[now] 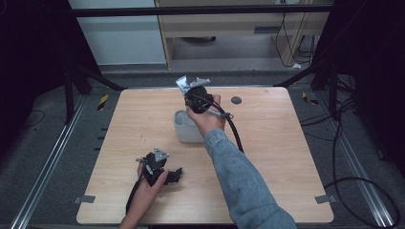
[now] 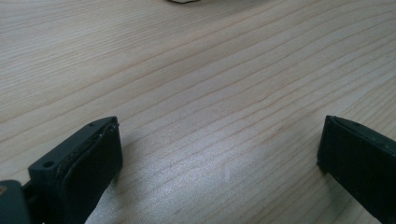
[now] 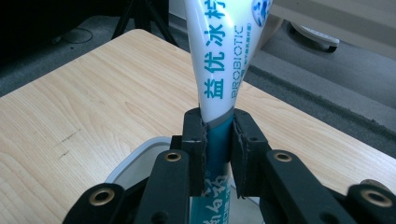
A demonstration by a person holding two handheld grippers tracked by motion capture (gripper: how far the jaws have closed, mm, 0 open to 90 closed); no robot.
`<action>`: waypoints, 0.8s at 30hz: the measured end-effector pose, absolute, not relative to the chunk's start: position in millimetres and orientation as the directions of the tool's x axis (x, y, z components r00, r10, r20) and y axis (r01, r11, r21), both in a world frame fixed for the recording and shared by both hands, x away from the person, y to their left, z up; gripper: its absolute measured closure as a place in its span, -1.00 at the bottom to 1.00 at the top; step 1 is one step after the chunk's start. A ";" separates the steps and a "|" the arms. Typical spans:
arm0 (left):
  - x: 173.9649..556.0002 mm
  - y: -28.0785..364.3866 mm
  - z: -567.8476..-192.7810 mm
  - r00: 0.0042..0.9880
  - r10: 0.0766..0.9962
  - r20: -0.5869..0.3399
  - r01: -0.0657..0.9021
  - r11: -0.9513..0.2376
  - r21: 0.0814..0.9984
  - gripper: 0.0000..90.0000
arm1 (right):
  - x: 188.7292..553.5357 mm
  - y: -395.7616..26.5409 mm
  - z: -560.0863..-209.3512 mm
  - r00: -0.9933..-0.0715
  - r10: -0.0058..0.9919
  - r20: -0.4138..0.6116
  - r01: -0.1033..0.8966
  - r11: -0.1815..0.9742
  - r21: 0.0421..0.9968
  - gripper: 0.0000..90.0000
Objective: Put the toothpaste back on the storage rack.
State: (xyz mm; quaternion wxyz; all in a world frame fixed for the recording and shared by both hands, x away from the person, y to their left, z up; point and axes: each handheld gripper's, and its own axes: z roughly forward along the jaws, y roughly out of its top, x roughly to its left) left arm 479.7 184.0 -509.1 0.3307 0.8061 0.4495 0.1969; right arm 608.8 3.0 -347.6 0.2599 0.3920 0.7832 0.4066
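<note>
Two grippers: my right gripper [image 3: 218, 140] clamps a toothpaste tube [image 3: 219, 60] above the cup [image 1: 184, 129]; my left gripper [image 2: 219, 154] rests open on the table [image 2: 196, 70].

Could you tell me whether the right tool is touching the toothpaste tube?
Touching: in the right gripper view, the right tool has both jaws clamped on the toothpaste tube.

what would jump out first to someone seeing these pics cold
The white and teal tube, clamped in the right gripper above the grey bin at mid-table. Next, the left gripper at the near left, jaws wide open over bare wood of the table.
</note>
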 end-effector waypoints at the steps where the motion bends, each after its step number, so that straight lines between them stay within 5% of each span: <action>1: 479.7 184.0 -509.1 0.518 0.855 0.020 0.594 -0.377 0.710 -1.00 | 608.4 3.0 -348.3 -0.559 0.824 -0.093 0.400 0.367 0.840 0.72; 24: 479.7 183.4 -509.1 0.520 0.854 0.020 0.594 -0.378 0.710 -1.00 | 602.8 0.7 -360.0 -0.565 0.820 -0.088 0.420 0.379 0.824 0.72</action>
